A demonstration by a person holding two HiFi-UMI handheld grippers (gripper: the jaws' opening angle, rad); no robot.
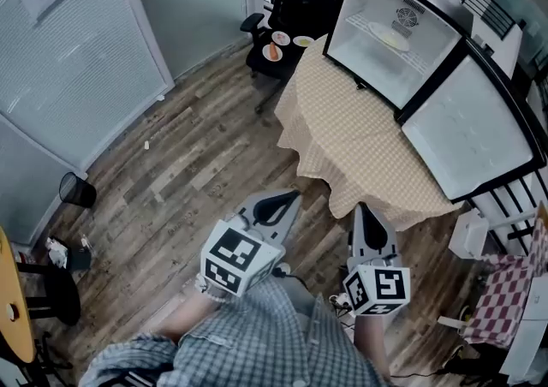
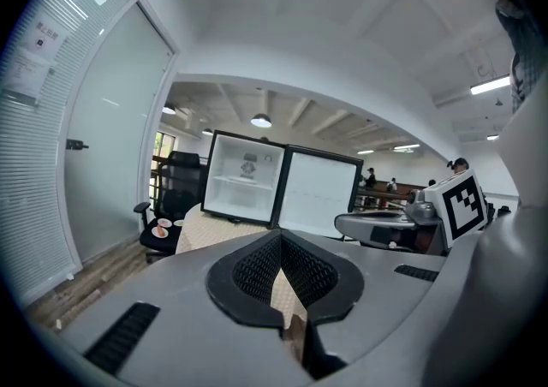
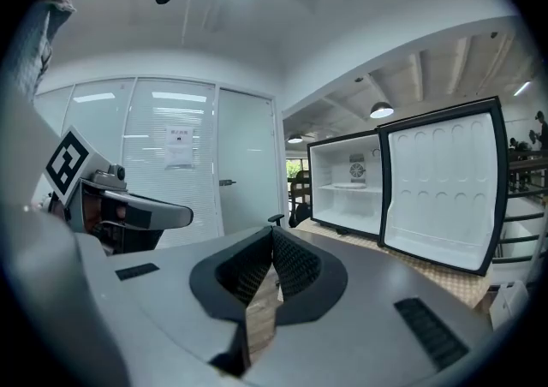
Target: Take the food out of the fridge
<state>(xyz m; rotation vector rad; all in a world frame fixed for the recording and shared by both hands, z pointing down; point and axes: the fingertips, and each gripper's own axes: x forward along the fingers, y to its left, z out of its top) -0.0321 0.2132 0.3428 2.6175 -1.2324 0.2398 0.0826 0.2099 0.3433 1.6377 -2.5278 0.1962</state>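
A small fridge (image 1: 387, 30) stands open on a table with a checked cloth (image 1: 360, 141), its door (image 1: 467, 133) swung out to the right. On its wire shelf lies one pale plate of food (image 1: 390, 36). My left gripper (image 1: 294, 195) and right gripper (image 1: 360, 207) are held side by side above the wooden floor, short of the table's near edge, both pointing toward the fridge. Each is shut with nothing between its jaws. The left gripper view has its jaws (image 2: 281, 235) closed with the fridge (image 2: 244, 180) far ahead. The right gripper (image 3: 272, 233) faces the fridge (image 3: 351, 184) too.
A black office chair (image 1: 278, 56) beside the table's far left corner carries three small plates of food (image 1: 280, 38). A glass partition and door (image 1: 77, 51) run along the left. A black bin (image 1: 77, 190) stands by it. White shelving (image 1: 505, 205) sits right of the table.
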